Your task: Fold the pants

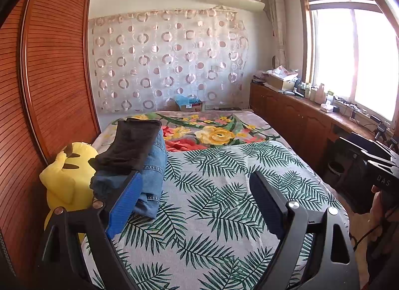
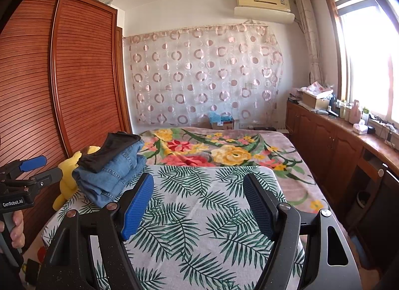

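We hold both grippers, left [image 1: 197,200] and right [image 2: 199,202], jaws apart, empty | pants stack [image 2: 112,170] sits at bed [image 2: 199,227] edge | risk: careless grab topples it.

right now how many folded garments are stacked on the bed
2 that I can see. Blue jeans lie on the leaf-print cover beside the yellow plush toy; a dark garment rests on top of them. More could be hidden inside the pile.
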`<state>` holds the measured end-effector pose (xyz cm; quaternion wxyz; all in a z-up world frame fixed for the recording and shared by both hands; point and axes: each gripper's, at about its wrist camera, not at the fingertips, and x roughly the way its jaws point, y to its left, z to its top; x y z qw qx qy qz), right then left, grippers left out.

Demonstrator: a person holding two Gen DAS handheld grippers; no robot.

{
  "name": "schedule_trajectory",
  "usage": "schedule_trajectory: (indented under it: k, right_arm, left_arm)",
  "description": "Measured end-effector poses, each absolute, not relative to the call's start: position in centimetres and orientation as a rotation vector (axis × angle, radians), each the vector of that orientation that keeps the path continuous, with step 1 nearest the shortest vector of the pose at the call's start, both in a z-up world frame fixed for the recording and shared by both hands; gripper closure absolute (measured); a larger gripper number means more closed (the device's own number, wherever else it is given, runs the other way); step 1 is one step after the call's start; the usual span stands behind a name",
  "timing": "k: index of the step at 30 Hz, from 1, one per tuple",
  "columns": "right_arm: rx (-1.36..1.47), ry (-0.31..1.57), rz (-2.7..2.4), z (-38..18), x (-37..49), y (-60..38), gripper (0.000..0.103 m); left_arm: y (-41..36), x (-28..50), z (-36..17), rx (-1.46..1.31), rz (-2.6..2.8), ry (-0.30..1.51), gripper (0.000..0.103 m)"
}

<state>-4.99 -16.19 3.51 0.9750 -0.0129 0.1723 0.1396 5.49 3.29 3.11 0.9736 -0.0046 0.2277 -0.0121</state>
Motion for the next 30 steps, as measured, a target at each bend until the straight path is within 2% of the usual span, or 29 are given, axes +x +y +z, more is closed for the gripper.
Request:
schedule_trajectory:
  k: [30]
  right_arm:
    - [-0.03, 0.344, 0.279, 3.46, -4.83, -16.48, 0.027]
  left_arm:
    - [3.14, 5.49, 3.01, -0.008, -0.024, 0.458, 0.015]
